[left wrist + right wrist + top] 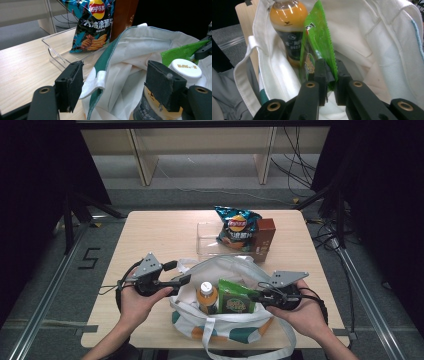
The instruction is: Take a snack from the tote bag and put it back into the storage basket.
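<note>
So we've got one white tote bag (226,322) sitting at the near edge of the table (150,235), and two things standing inside it: one bottle (207,296) of orange drink with a white cap, and one green snack packet (235,297) right beside it, touching. Our right gripper (330,75) has its fingers clenched on the crimped edge of that green packet, which is still down in the bag. You can see the foil pinched between the two pads in the right gripper view. Our left gripper (120,85) has its fingers spread wide at the bag's left rim, with the cloth edge and the bottle between them, not pressing on either. Further back on the table there's one clear plastic tray (209,242), one dark blue chip bag (236,226) and one brown carton (264,237) standing just beside the chips.
</note>
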Available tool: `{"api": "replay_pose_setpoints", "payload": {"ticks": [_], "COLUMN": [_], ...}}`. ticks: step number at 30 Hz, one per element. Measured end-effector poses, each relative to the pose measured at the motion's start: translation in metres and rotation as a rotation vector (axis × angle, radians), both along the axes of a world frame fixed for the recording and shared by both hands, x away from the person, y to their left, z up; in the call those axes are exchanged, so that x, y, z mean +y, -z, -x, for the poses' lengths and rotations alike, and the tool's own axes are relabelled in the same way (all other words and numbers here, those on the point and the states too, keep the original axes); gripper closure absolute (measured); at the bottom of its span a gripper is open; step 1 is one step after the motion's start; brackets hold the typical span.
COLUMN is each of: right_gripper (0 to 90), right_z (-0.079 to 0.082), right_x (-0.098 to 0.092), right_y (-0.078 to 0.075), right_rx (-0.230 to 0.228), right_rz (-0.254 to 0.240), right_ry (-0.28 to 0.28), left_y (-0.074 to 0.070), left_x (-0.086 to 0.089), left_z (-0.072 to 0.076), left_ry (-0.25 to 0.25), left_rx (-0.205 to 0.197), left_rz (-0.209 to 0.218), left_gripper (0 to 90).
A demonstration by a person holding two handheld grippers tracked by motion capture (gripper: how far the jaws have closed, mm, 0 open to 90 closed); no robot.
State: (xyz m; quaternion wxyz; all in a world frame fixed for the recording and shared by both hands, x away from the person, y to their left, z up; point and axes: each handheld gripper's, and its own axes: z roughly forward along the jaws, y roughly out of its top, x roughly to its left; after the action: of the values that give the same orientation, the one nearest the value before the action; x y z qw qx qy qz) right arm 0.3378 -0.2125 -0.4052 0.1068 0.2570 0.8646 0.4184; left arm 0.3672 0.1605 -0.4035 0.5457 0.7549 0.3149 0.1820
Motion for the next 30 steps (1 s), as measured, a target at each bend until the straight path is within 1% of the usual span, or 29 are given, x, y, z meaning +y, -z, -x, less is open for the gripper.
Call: {"api": "replay_pose_setpoints", "payload": {"ticks": [1,2,3,5,7,8,10,11,12,14,15,16,18,19,23,24,25,27,28,29,30], "right_gripper": [85.1,85.8,86.7,88.4,89.2,89.5,89.9,90.0,90.0,90.0,90.0,90.0,90.0,90.0,90.0,90.0,90.0,90.0,90.0,90.0,90.0], "right_z": [0.0,0.001,0.001,0.001,0.001,0.001,0.002,0.004,0.003,0.004,0.003,0.005,0.005,0.005,0.004,0.005,0.004,0.006,0.006,0.004,0.006], "right_x": [0.0,0.001,0.001,0.001,0.0,0.0,0.001,0.002,0.002,0.001,0.001,0.002,0.001,0.001,-0.002,-0.001,-0.002,-0.002,-0.002,-0.003,-0.002], "right_y": [0.0,0.0,0.0,-0.001,-0.001,0.0,0.0,0.0,0.0,-0.001,-0.001,-0.002,-0.003,-0.003,-0.007,-0.007,-0.008,-0.009,-0.01,-0.011,-0.012], "right_rx": [-0.004,0.007,-0.007,-0.011,-0.02,-0.037,-0.028,-0.027,-0.041,-0.045,-0.06,-0.049,-0.061,-0.067,-0.089,-0.085,-0.089,-0.081,-0.087,-0.117,-0.088], "right_rz": [0.005,0.004,0.01,0.012,0.005,0.0,-0.003,-0.013,-0.012,-0.011,-0.012,-0.019,-0.025,-0.033,-0.027,-0.04,-0.038,-0.051,-0.05,-0.044,-0.051], "right_ry": [-0.003,0.005,-0.002,-0.001,0.0,0.0,0.002,0.016,0.01,0.017,0.017,0.02,0.024,0.014,0.021,0.025,0.012,0.033,0.033,0.017,0.023], "left_y": [0.0,0.0,0.0,0.0,0.0,0.0,0.0,0.0,0.0,0.0,0.0,0.0,0.0,0.0,0.0,0.0,0.0,0.0,0.0,0.0,0.0], "left_x": [0.0,0.0,0.0,0.0,0.0,0.0,0.0,0.0,0.0,0.0,0.0,0.0,0.0,0.001,0.0,0.0,0.001,0.001,0.001,0.001,0.001], "left_z": [0.0,0.0,0.0,0.0,0.0,0.0,0.0,0.0,0.0,0.0,0.0,0.0,0.0,0.0,0.0,0.0,0.0,0.0,0.0,0.0,0.0], "left_ry": [0.0,0.0,0.0,0.0,-0.001,-0.002,0.0,-0.001,-0.001,-0.003,-0.007,-0.006,-0.007,-0.005,-0.004,-0.008,-0.008,-0.009,-0.009,-0.009,-0.009], "left_rx": [0.001,0.0,0.0,-0.001,-0.001,0.0,-0.001,-0.001,-0.002,0.001,0.005,0.003,0.004,0.001,0.0,0.004,0.004,0.003,0.003,0.001,0.001], "left_rz": [-0.001,-0.001,-0.001,0.001,0.002,0.001,-0.001,0.0,-0.001,0.003,0.007,0.006,0.007,0.004,0.003,0.007,0.006,0.006,0.006,0.005,0.005], "left_gripper": [29.6,29.6,29.6,29.6,29.6,29.6,29.7,29.7,29.6,29.6,29.7,29.7,29.7,29.7,29.7,29.7,29.7,29.7,29.7,29.7,29.7]}}
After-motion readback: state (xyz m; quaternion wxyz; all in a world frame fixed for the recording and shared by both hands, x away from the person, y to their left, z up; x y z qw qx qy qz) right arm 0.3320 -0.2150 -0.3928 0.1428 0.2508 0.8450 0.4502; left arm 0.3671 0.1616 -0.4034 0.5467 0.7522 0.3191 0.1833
